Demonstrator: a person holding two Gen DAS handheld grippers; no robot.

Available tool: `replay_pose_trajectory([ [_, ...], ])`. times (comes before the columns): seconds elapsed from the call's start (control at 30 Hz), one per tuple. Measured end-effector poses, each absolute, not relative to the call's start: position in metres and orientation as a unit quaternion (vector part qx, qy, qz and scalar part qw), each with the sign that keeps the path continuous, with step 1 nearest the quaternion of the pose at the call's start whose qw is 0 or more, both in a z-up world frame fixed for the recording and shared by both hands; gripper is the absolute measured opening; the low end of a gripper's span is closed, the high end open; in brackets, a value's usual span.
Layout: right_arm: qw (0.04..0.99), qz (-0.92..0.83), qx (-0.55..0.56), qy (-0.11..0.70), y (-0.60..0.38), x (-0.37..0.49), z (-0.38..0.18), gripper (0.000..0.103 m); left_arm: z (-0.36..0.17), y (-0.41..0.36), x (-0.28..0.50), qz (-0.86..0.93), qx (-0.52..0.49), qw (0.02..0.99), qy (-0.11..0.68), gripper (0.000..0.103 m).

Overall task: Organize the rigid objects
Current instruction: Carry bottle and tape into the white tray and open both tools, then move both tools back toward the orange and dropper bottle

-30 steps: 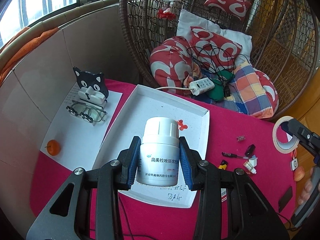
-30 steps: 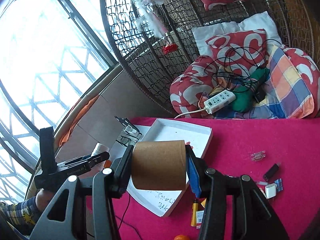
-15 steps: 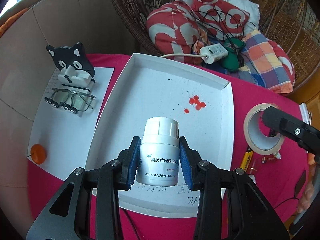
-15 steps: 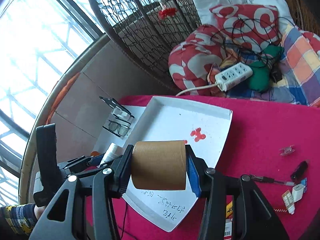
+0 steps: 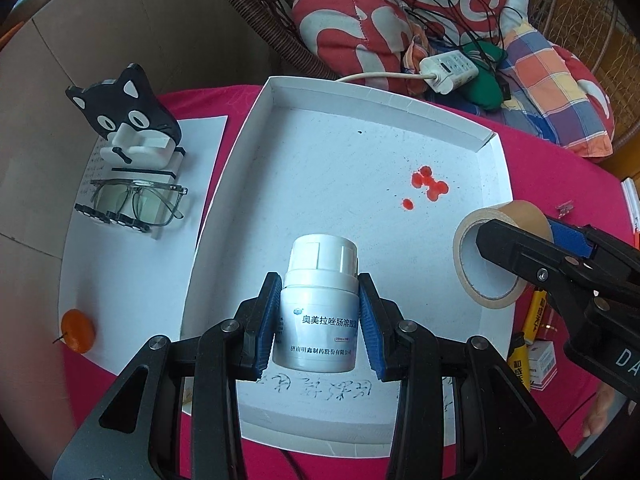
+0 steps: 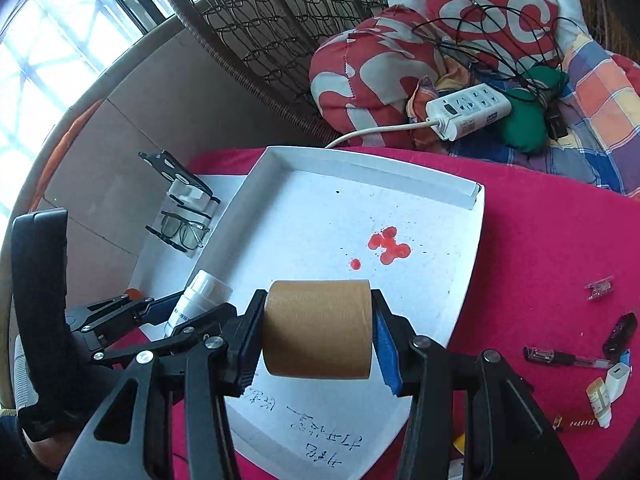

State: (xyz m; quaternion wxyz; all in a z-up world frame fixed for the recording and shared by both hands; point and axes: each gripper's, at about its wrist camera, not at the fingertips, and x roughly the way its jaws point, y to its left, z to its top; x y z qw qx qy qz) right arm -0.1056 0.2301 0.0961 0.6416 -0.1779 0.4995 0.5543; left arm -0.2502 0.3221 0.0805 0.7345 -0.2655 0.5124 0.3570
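Note:
My left gripper point(image 5: 319, 322) is shut on a white pill bottle point(image 5: 319, 312) with Chinese print, held over the near part of a white tray point(image 5: 256, 128) on the red tablecloth. My right gripper point(image 6: 318, 338) is shut on a brown tape roll point(image 6: 318, 334), held over the tray's near right part. The tape roll point(image 5: 498, 258) and right gripper point(image 5: 532, 246) also show at the right of the left wrist view. The bottle point(image 6: 198, 304) and left gripper point(image 6: 160, 312) show at the left of the right wrist view.
Red spots point(image 5: 428, 186) mark the tray floor. A cat-shaped stand point(image 5: 132, 120), glasses point(image 5: 136, 202) and a small orange point(image 5: 78, 330) lie on white paper at the left. Small items point(image 6: 600, 364) lie on the cloth at the right. A power strip point(image 5: 448, 66) lies on cushions behind.
Both grippers have moved forward and down over the tray with their objects still held. The tray now looks larger and closer in both views.

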Motion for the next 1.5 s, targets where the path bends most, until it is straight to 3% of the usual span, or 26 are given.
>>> replay_pose_trajectory([
  [0.17, 0.659, 0.549, -0.181, 0.481, 0.229, -0.108, 0.098, 0.049, 0.078, 0.325, -0.256, 0.356, -0.300, 0.729, 0.502, 0.038],
  [0.23, 0.667, 0.550, -0.185, 0.467, 0.225, -0.110, 0.103, 0.050, 0.079, 0.324, -0.261, 0.354, -0.318, 0.730, 0.491, 0.046],
  [0.27, 0.668, 0.551, -0.184, 0.465, 0.223, -0.111, 0.104, 0.053, 0.080, 0.323, -0.263, 0.360, -0.321, 0.729, 0.486, 0.076],
  [0.3, 0.671, 0.551, -0.182, 0.462, 0.218, -0.111, 0.105, 0.073, 0.081, 0.322, -0.266, 0.368, -0.321, 0.728, 0.482, 0.098],
  [0.33, 0.674, 0.550, -0.178, 0.461, 0.214, -0.111, 0.106, 0.087, 0.082, 0.320, -0.268, 0.376, -0.320, 0.727, 0.477, 0.103],
  [0.37, 0.679, 0.550, -0.170, 0.456, 0.207, -0.110, 0.108, 0.103, 0.083, 0.319, -0.270, 0.385, -0.316, 0.728, 0.472, 0.103],
  [0.9, 0.742, 0.488, -0.119, 0.444, 0.102, -0.049, 0.137, 0.103, 0.104, 0.226, -0.245, 0.327, -0.281, 0.778, 0.456, 0.103],
  [1.23, 0.755, 0.436, -0.106, 0.478, 0.026, 0.014, 0.123, 0.103, 0.082, 0.113, -0.214, 0.194, -0.234, 0.791, 0.531, 0.103],
  [1.4, 0.756, 0.418, -0.122, 0.489, 0.001, 0.037, 0.113, 0.103, 0.063, 0.100, -0.209, 0.206, -0.252, 0.771, 0.547, 0.085],
  [1.5, 0.735, 0.441, -0.152, 0.492, -0.008, 0.040, 0.105, 0.103, 0.054, 0.095, -0.209, 0.216, -0.259, 0.764, 0.551, 0.082],
])
